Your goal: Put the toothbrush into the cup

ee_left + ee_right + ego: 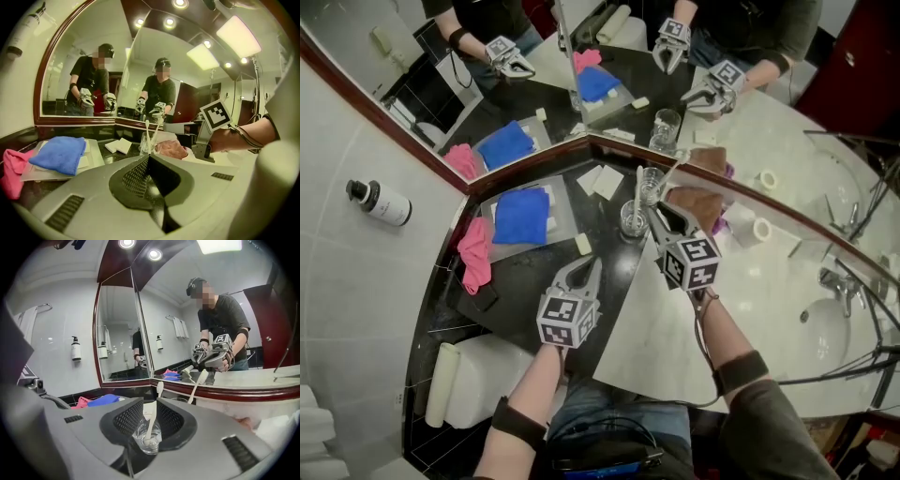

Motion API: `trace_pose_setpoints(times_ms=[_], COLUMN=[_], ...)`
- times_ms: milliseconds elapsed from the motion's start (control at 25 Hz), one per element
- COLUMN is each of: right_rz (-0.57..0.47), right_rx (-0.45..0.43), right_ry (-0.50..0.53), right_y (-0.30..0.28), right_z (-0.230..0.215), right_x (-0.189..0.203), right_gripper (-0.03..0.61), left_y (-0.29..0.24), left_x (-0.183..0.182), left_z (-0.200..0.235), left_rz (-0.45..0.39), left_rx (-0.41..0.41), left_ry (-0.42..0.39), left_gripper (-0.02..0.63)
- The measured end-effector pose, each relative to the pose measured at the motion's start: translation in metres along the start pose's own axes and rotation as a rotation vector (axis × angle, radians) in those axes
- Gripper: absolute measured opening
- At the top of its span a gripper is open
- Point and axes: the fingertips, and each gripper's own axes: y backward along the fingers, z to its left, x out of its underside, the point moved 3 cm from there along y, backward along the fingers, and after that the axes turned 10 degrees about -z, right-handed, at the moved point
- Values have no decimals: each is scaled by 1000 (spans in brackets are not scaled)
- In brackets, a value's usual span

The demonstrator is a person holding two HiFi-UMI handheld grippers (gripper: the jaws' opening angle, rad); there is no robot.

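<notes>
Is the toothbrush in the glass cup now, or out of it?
In. The toothbrush stands handle-down in the glass cup, bristles above the rim; the right gripper has its jaws apart, off it.

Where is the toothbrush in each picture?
Head view: the toothbrush stands in the cup, just above the middle.
Left gripper view: toothbrush in the middle, just above the shut left claw.
Right gripper view: toothbrush low in the middle, between the open right claw.
Shared landmark: the blue cloth, always to its left.
</notes>
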Motion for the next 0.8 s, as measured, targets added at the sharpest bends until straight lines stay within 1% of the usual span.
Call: trace_pose_setpoints(times_ms=[160, 240, 520, 800], right_rz=[27, 33, 50, 41], right_rx=[24, 33, 94, 142], right_ry=[-32, -40, -45, -67], right_y=[43, 66, 131, 184], right_z=[3, 7, 1, -8], right_x=[-11, -17, -32, -44], right_gripper=[36, 17, 17, 17], left_y=[16, 24, 40, 57], left_x=[-19, -28, -52, -56], left_z=[-10, -15, -35, -57], left_rz=[2, 1, -8, 4], left_rx=[9, 17, 39, 67], left_ry=[-14, -25, -55, -75], left_gripper=[0, 0, 0, 0])
